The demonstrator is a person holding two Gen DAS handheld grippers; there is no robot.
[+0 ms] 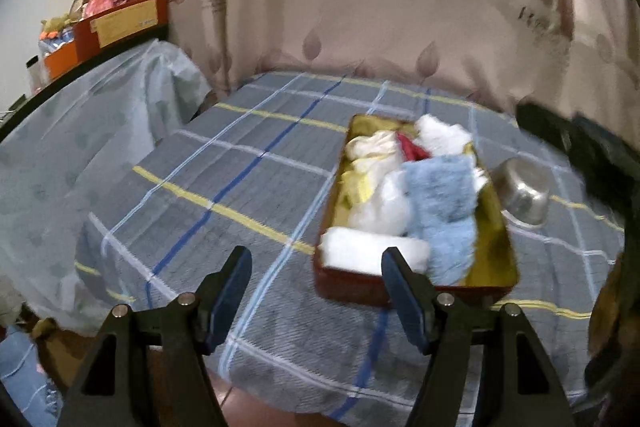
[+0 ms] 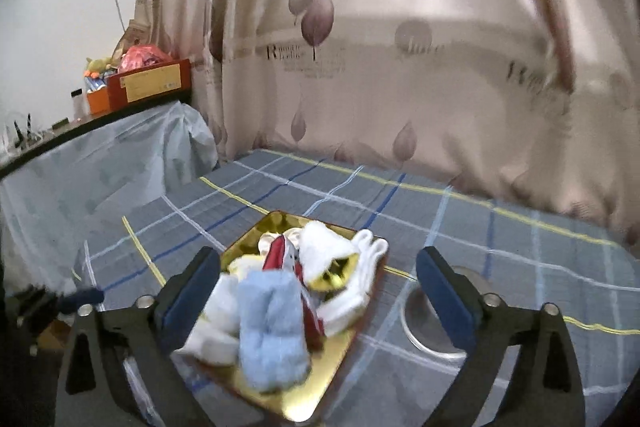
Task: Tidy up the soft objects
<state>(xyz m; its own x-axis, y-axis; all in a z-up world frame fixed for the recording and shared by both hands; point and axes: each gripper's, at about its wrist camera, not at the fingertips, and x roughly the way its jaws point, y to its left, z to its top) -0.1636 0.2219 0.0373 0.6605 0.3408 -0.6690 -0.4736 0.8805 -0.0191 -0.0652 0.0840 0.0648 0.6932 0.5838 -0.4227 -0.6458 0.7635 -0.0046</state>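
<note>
Both tongs gape wide, holding nothing. The right tongs hover over the tray. The blue cloth lies at its six o'clock; the left tongs are empty too.

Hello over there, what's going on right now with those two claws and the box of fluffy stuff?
Left gripper open, empty. Right gripper open, empty, above the box. Blue towel on top of white cloths inside. Metal bowl beside box, nothing blocking.

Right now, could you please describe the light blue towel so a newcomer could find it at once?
On the plaid bedsheet sits a gold-lined tray beside a steel bowl. Among its white cloths, the light blue towel is the only fluffy blue piece.
</note>
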